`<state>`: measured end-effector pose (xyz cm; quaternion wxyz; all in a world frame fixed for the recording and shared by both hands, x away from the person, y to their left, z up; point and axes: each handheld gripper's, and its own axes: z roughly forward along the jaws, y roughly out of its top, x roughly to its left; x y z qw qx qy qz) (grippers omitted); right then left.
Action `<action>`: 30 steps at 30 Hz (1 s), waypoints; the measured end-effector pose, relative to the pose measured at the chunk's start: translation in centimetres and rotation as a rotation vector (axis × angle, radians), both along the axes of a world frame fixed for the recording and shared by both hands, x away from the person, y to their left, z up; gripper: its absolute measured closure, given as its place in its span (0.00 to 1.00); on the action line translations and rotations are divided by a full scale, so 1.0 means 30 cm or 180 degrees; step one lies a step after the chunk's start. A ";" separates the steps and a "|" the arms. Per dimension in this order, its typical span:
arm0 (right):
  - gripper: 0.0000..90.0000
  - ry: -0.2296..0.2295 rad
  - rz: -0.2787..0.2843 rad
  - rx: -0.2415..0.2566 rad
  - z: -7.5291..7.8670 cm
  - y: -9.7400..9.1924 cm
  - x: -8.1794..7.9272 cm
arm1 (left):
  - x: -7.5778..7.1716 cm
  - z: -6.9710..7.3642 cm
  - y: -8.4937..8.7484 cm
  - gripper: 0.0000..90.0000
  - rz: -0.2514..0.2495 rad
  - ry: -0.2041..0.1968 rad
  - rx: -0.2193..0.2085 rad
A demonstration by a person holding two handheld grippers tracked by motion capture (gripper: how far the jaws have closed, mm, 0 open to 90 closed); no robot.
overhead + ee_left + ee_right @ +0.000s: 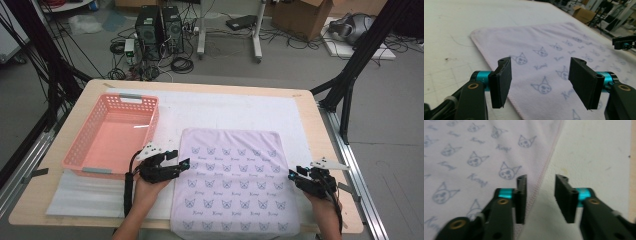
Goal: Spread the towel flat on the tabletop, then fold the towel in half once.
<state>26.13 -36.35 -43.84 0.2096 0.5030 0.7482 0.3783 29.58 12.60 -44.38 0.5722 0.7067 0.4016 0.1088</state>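
- Tabletop (320, 150): white mat, pink basket (112, 135) at 9 o'clock.
- Printed towel (232, 185) flat, at 6 o'clock.
- Left hand-held gripper (184, 164) at towel's left edge: jaws wide, empty.
- Right hand-held gripper (291, 174) straddling right hem: jaws parted, gripping nothing.

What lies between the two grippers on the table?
The lilac printed towel lies spread flat between the left gripper and the right gripper, each at one side edge. The high view shows nothing else on that stretch.
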 end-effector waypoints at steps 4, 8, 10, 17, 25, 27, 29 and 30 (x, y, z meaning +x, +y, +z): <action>0.47 -0.0124 0.0227 0.0054 0.020 -0.014 -0.031 | -0.013 0.017 -0.003 0.31 0.0010 -0.0072 -0.0069; 0.31 -0.0239 0.0257 0.0102 0.020 -0.027 -0.036 | -0.016 0.022 -0.006 0.21 -0.0009 -0.0110 -0.0011; 0.28 -0.0273 0.0241 0.0141 0.020 -0.029 -0.032 | -0.013 0.019 -0.005 0.21 0.0012 -0.0116 0.0028; 0.26 -0.0320 0.0281 0.0117 0.025 -0.016 -0.025 | -0.016 0.018 -0.002 0.24 0.0056 -0.0142 0.0145; 0.26 -0.0312 0.0297 0.0131 0.024 -0.011 -0.029 | -0.012 0.017 -0.007 0.25 0.0083 -0.0130 0.0206; 0.26 -0.0290 0.0285 0.0139 0.022 -0.010 -0.026 | -0.009 0.015 -0.005 0.25 0.0098 -0.0116 0.0233; 0.26 -0.0284 0.0294 0.0135 0.020 -0.006 -0.021 | -0.008 0.014 -0.003 0.25 0.0119 -0.0101 0.0232; 0.26 -0.0283 0.0293 0.0139 0.019 -0.002 -0.020 | -0.007 0.014 -0.002 0.26 0.0132 -0.0101 0.0232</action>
